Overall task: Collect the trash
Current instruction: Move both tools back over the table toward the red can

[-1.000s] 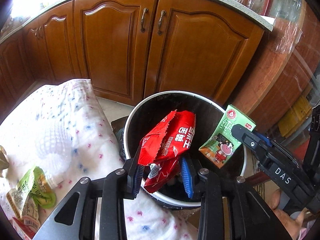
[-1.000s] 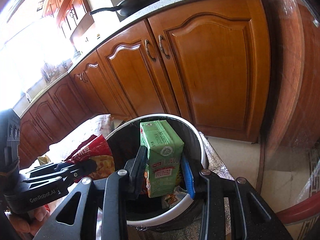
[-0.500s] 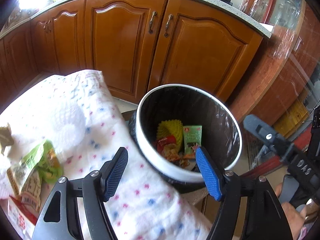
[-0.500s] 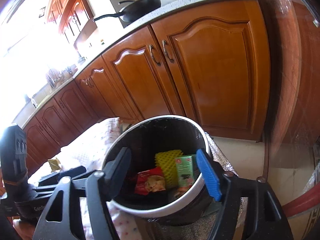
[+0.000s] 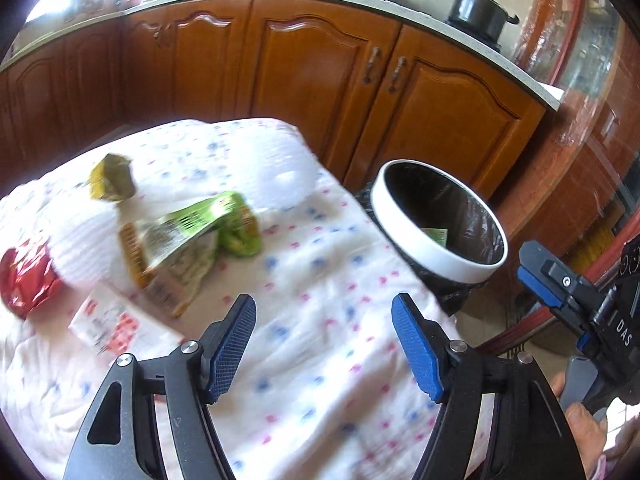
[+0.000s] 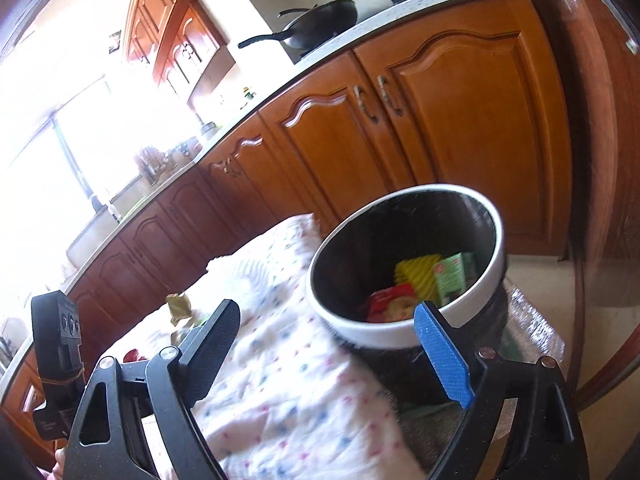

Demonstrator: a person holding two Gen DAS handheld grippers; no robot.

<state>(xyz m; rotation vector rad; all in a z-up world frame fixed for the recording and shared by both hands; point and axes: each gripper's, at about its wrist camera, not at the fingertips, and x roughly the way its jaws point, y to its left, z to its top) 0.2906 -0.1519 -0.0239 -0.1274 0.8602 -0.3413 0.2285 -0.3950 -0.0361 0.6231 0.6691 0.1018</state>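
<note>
While the trash bin (image 6: 404,336) stands just beside the cloth-covered desk (image 5: 320,320), its white rim ringing a black liner, three pieces lie at its bottom: a green carton (image 6: 454,276), a yellow foam net (image 6: 416,276) and a red snack bag (image 6: 390,304). From the left wrist view only a sliver of the green carton (image 5: 436,235) peeks over the rim of the bin (image 5: 436,252). More trash waits on the cloth: a green snack wrapper (image 5: 200,232), a crumpled olive-yellow wrapper (image 5: 112,182), a white foam net (image 5: 86,244), a red packet (image 5: 26,280) at the far left edge and a red-and-white paper wrapper (image 5: 108,322) lying flat, all blurred by motion.

Left gripper (image 5: 324,350): spread wide, blue pads apart, nothing between them, hovering above the bare dotted cloth near the wrappers. Right gripper (image 6: 340,352): also spread wide and carrying nothing, poised over the desk edge with its blue pad in front of the bin rim; whether it touches the rim, I cannot tell. Each gripper shows up at the edge of the other's view.

Beyond, brown wooden cabinets (image 5: 320,80) run under a pale countertop (image 6: 400,16). A black wok (image 6: 320,24) and a dark pot (image 5: 478,10) sit on it, and bright window light washes out the far left.
</note>
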